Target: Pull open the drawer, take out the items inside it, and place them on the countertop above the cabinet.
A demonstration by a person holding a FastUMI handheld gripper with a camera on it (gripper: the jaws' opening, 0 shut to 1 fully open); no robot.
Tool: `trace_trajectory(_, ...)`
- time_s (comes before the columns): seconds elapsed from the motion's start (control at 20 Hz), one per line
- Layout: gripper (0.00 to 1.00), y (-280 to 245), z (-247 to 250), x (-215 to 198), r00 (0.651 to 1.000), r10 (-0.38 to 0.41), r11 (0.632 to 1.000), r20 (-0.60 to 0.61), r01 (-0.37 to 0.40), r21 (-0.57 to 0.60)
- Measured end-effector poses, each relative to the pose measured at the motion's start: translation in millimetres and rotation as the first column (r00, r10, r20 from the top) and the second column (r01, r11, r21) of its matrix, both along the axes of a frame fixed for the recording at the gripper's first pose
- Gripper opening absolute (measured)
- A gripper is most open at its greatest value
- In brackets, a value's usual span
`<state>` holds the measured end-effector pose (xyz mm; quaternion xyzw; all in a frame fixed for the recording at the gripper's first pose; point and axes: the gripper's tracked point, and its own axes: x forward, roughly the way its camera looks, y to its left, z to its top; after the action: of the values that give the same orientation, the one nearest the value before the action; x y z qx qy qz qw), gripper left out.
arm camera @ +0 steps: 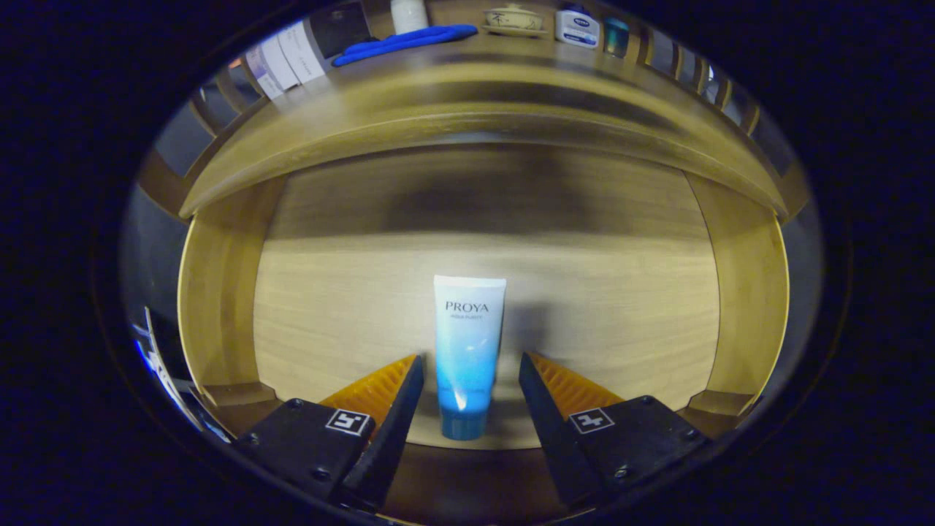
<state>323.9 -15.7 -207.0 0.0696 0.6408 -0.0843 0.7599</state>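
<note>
Drawer point(329, 321) open; jaws apart, straddling the tube point(467, 351) near its front edge. Close squarely on the tube's middle, then lift to the counter point(467, 80).

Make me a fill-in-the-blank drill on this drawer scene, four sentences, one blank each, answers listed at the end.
1. The tube lies on the floor of the open ____.
2. The gripper has its fingers ____, one on each side of the tube, not touching it.
3. The tube's cap points ____ the gripper.
4. On the countertop above, a ____ cloth lies in front of a white bottle.

Answers: drawer; open; toward; blue
</note>
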Motion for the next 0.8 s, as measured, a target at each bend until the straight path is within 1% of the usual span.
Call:
trace_trajectory(0.1,0.80,-2.0,-4.8,1.1,1.000,0.003,1.000,-0.012,-0.003,-0.024)
trace_trajectory(0.15,0.72,-2.2,-2.8,1.7,1.000,0.008,0.999,-0.008,-0.009,-0.035)
trace_trajectory(0.2,0.69,-2.8,-5.6,0.8,1.000,0.019,0.999,-0.006,-0.020,-0.033)
trace_trajectory(0.3,0.58,-2.3,-3.8,1.3,1.000,0.013,0.999,0.011,-0.013,-0.052)
trace_trajectory(0.45,0.46,-0.9,-3.9,4.2,0.999,0.001,0.998,0.051,0.003,-0.067)
trace_trajectory(0.6,0.41,1.9,-0.8,4.9,0.997,-0.001,0.997,0.081,0.007,-0.080)
trace_trajectory(0.8,0.39,5.3,10.9,7.8,0.992,0.033,0.998,0.124,-0.026,-0.064)
